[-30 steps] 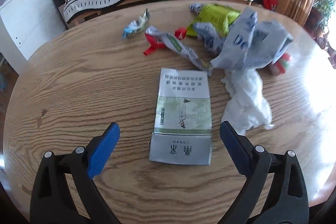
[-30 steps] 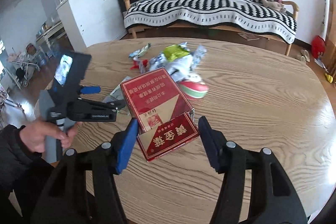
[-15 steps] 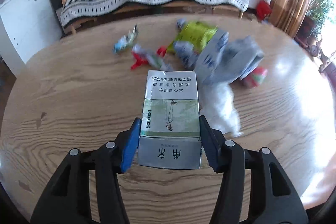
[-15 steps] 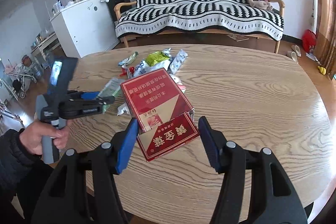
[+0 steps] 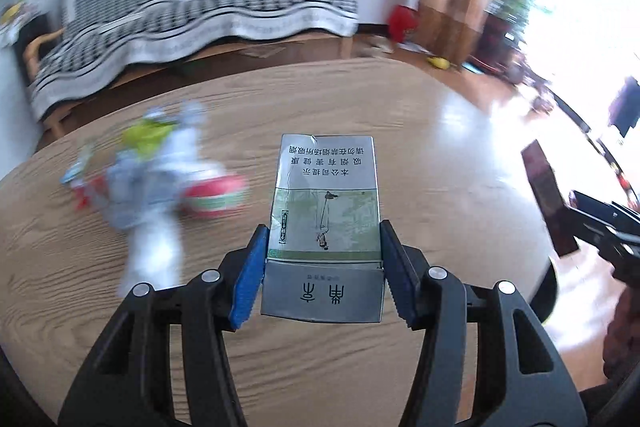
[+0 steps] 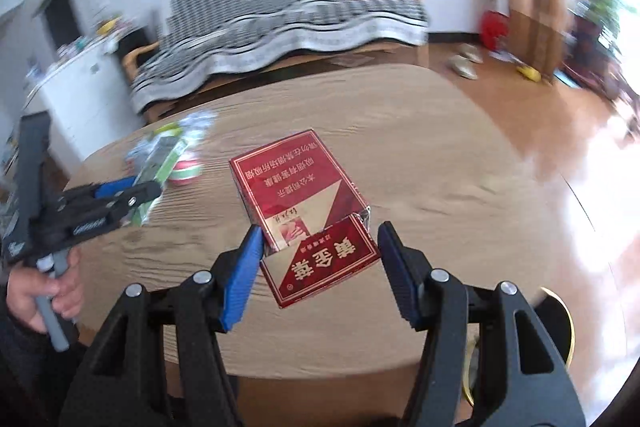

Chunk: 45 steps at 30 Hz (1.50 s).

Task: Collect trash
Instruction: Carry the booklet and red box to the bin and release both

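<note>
While clamped, grey pack fills left tool.

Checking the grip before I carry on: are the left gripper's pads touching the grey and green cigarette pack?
Touching. In the left wrist view both blue pads of the left gripper press flush against the sides of the grey and green cigarette pack, no gap.

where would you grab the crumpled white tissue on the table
Pinch the crumpled white tissue across its narrow lower tail, coming from above: that end trails clear of the wrapper pile, and soft paper bunches easily between pads. Both grippers already hold packs.
</note>
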Each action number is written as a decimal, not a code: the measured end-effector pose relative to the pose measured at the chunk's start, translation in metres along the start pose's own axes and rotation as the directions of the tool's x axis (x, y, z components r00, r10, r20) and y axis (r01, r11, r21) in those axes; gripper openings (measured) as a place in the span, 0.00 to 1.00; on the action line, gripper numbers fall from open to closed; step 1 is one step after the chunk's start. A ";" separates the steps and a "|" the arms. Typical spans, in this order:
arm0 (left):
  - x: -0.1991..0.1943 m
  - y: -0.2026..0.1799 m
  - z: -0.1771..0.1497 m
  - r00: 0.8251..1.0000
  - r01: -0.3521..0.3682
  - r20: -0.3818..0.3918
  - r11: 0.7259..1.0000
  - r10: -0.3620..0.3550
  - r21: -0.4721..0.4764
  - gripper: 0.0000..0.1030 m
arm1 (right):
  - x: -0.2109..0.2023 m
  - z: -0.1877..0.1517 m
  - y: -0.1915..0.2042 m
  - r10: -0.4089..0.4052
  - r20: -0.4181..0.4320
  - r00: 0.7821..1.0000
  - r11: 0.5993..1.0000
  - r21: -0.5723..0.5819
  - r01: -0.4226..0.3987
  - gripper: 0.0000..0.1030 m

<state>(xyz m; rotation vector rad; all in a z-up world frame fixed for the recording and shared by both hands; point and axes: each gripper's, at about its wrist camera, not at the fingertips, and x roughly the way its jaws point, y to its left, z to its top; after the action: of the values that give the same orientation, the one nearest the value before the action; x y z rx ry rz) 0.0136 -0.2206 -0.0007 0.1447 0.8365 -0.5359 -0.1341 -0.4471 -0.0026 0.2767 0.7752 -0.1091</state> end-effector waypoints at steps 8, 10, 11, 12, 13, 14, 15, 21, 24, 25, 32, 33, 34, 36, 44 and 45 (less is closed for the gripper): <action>0.021 -0.143 -0.008 0.982 0.187 -0.009 0.967 -0.188 0.175 0.53 | -0.029 -0.045 -0.152 -0.229 -0.080 0.970 0.916 0.319 0.243 0.57; 0.030 -0.176 -0.015 0.973 0.230 -0.025 0.949 -0.230 0.217 0.53 | -0.035 -0.061 -0.183 -0.273 -0.117 0.955 0.879 0.372 0.297 0.57; 0.033 -0.190 -0.019 0.968 0.248 -0.036 0.941 -0.246 0.231 0.53 | -0.036 -0.067 -0.192 -0.284 -0.134 0.949 0.866 0.388 0.314 0.57; 0.038 -0.202 -0.021 0.964 0.265 -0.047 0.933 -0.261 0.245 0.53 | -0.037 -0.075 -0.204 -0.294 -0.155 0.943 0.852 0.405 0.332 0.57; 0.044 -0.220 -0.026 0.958 0.285 -0.060 0.921 -0.280 0.266 0.53 | -0.037 -0.082 -0.214 -0.298 -0.176 0.938 0.840 0.419 0.345 0.57; 0.046 -0.229 -0.029 0.955 0.295 -0.068 0.914 -0.288 0.278 0.53 | -0.037 -0.093 -0.227 -0.299 -0.205 0.932 0.825 0.434 0.361 0.57; 0.050 -0.243 -0.033 0.951 0.310 -0.080 0.903 -0.300 0.297 0.53 | -0.037 -0.099 -0.236 -0.297 -0.224 0.928 0.817 0.443 0.369 0.57; 0.061 -0.282 -0.044 0.934 0.358 -0.117 0.869 -0.339 0.341 0.53 | -0.034 -0.133 -0.273 -0.256 -0.309 0.916 0.779 0.495 0.384 0.57; 0.065 -0.289 -0.045 0.930 0.368 -0.128 0.863 -0.346 0.345 0.53 | -0.034 -0.132 -0.278 -0.255 -0.315 0.914 0.773 0.502 0.389 0.57; 0.066 -0.291 -0.045 0.928 0.371 -0.131 0.862 -0.347 0.345 0.53 | -0.035 -0.133 -0.279 -0.253 -0.314 0.915 0.771 0.505 0.387 0.57; 0.074 -0.297 -0.045 0.924 0.383 -0.147 0.857 -0.353 0.344 0.53 | -0.029 -0.120 -0.274 -0.257 -0.301 0.918 0.765 0.517 0.383 0.65; 0.078 -0.294 -0.041 0.923 0.385 -0.150 0.856 -0.355 0.345 0.53 | -0.029 -0.120 -0.273 -0.258 -0.296 0.920 0.764 0.520 0.382 0.74; 0.080 -0.295 -0.042 0.922 0.388 -0.152 0.854 -0.357 0.346 0.53 | -0.031 -0.119 -0.273 -0.262 -0.288 0.921 0.764 0.522 0.380 0.76; 0.080 -0.298 -0.043 0.920 0.391 -0.156 0.852 -0.359 0.348 0.53 | -0.033 -0.118 -0.272 -0.269 -0.276 0.923 0.763 0.524 0.379 0.76; 0.090 -0.310 -0.045 0.904 0.427 -0.189 0.837 -0.384 0.343 0.53 | -0.044 -0.125 -0.281 -0.313 -0.266 0.912 0.723 0.556 0.410 0.77; 0.092 -0.312 -0.046 0.899 0.436 -0.196 0.833 -0.391 0.340 0.53 | -0.047 -0.126 -0.283 -0.318 -0.263 0.911 0.716 0.564 0.412 0.77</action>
<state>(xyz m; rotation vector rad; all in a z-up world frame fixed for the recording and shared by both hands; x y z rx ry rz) -0.1250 -0.5098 -0.0728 0.3549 0.8776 -1.1117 -0.3088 -0.6825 -0.1138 0.7550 0.9231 -0.7412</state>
